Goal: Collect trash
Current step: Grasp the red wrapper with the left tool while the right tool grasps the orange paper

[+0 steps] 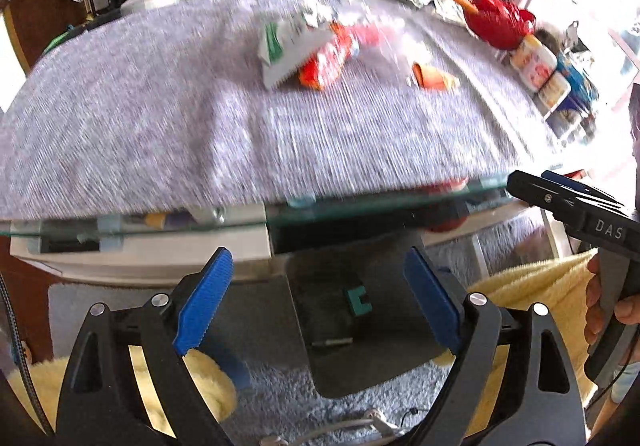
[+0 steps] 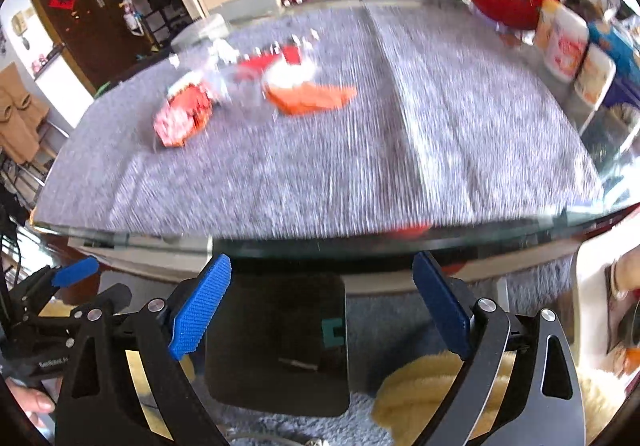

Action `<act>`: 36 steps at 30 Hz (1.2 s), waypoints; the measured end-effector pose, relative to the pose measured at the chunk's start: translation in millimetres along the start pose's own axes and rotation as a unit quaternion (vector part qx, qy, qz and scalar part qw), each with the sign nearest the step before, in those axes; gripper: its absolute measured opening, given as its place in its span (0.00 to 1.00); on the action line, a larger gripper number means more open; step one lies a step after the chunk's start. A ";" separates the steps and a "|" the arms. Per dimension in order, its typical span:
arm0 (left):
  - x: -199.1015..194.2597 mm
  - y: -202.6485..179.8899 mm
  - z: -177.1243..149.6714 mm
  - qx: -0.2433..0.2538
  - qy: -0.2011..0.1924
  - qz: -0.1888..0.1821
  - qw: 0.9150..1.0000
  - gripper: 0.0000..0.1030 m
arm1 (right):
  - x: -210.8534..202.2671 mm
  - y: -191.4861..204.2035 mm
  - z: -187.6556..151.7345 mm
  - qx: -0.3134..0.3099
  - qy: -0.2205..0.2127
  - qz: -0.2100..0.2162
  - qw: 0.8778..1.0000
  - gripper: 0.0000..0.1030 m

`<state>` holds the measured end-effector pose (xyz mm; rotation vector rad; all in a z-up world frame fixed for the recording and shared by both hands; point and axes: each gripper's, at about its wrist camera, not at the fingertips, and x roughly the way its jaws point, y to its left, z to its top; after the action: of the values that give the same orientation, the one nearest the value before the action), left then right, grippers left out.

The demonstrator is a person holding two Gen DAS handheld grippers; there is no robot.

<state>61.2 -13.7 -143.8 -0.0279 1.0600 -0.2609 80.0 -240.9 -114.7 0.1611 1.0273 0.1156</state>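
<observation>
Both hand-held grippers hang over the dark grey bin (image 1: 352, 330) on the floor below the glass edge of the tabletop (image 1: 160, 149), which is covered with a grey mat. The left hand-held gripper (image 1: 318, 298) and the right hand-held gripper (image 2: 320, 306) stand wide apart with nothing between their blue pads.

The remaining trash lies well away across the mat: a red crumpled snack wrapper (image 1: 326, 61), a grey and green torn packet (image 1: 288, 53) touching it, and an orange paper cup (image 1: 434, 77) on its side. A good next pick probably means reaching for one piece per hand and coming down over its middle.

Only the left view shows the packet clearly; in the right view the cup (image 2: 312, 95) looks flattened and blurred.
</observation>
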 end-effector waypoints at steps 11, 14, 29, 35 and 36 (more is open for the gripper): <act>4.4 15.0 53.1 -0.003 -0.020 0.010 1.000 0.81 | 24.2 5.9 50.7 -0.009 -0.020 -0.005 1.000 0.90; 12.3 13.5 61.7 -0.003 -0.019 -0.003 1.000 0.80 | 31.9 4.8 57.6 -0.009 -0.021 -0.009 1.000 0.89; 74.7 -1.3 98.7 -0.002 0.013 -0.035 0.999 0.66 | 73.5 -8.5 80.4 -0.022 0.005 -0.007 1.000 0.69; 86.8 -1.1 116.8 -0.007 0.010 -0.037 0.999 0.66 | 82.9 -8.4 91.0 -0.033 0.002 -0.018 0.999 0.69; 88.3 -1.0 120.1 -0.008 0.010 -0.038 0.999 0.66 | 84.2 -9.0 93.0 -0.034 0.003 -0.019 0.999 0.69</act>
<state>205.6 -46.9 -160.4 -0.0804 1.0813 -0.3225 203.1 -242.8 -140.1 0.0790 1.0298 0.1168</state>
